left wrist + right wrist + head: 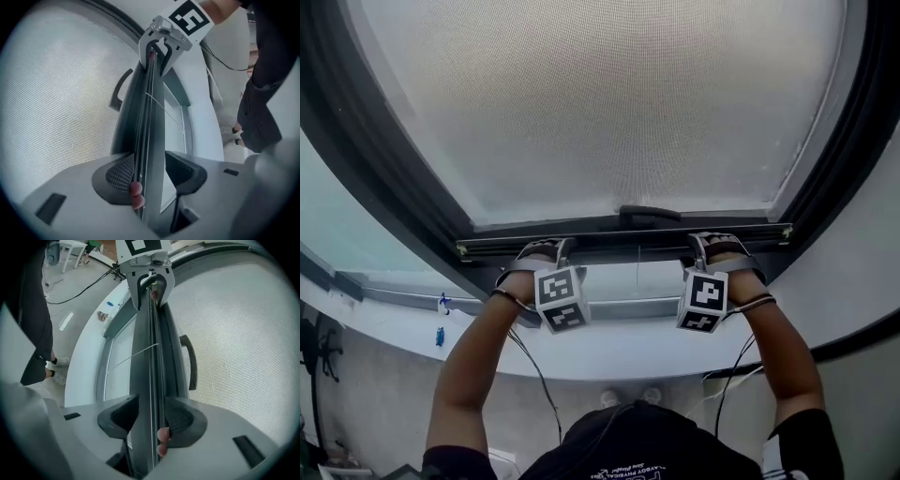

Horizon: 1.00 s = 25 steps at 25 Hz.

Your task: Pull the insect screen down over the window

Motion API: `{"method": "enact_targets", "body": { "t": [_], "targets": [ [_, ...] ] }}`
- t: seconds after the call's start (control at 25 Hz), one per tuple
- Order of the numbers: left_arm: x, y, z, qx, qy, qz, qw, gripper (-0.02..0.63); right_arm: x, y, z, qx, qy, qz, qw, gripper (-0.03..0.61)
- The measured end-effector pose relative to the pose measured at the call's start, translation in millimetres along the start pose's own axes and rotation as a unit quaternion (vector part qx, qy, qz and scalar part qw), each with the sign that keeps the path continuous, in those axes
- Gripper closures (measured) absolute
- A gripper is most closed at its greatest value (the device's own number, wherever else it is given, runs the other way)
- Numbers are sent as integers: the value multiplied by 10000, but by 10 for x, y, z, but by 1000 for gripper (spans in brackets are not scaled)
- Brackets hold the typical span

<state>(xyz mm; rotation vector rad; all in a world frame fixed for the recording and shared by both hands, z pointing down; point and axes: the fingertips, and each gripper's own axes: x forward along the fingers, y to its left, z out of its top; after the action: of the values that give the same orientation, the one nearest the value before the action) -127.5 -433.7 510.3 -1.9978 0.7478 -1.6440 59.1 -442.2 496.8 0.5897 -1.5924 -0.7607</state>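
Window frame [394,187] with the insect screen [600,103] covering its upper part.
The mesh looks light and tearable, so pull by the stiff bottom bar [623,239]; left tool [547,249] and right tool [712,244] each clamp it, flanking the centre handle [649,217].

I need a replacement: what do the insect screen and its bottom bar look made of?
The insect screen: fine woven mesh, probably fibreglass or plastic, grey, translucent. The bottom bar: straight grooved dark profile, likely painted aluminium, satin sheen.

Open room lies between the screen bar [623,242] and the lower window frame [623,307].
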Motion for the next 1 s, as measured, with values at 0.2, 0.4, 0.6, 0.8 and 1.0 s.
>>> {"method": "enact_targets", "body": {
  "t": [0.2, 0.4, 0.6, 0.8, 1.0],
  "targets": [
    [71, -70, -8, -13, -40, -50, 10000, 422, 75, 59, -21, 257, -44, 11, 9997, 413],
    [80, -116, 27, -105, -93, -61, 9999, 422, 103, 106, -17, 300, -7, 89, 9995, 414],
    [186, -147, -43, -17, 137, 93, 9999, 410, 184, 162, -45, 332, 73, 121, 9993, 407],
    [160, -149, -25, -7, 149, 304, 9994, 410, 242, 198, -30, 156, 159, -91, 9997, 407],
    [154, -127, -17, -49, 77, 327, 9994, 410, 238, 140, -1, 191, 204, -326, 9991, 407]
  ]
}}
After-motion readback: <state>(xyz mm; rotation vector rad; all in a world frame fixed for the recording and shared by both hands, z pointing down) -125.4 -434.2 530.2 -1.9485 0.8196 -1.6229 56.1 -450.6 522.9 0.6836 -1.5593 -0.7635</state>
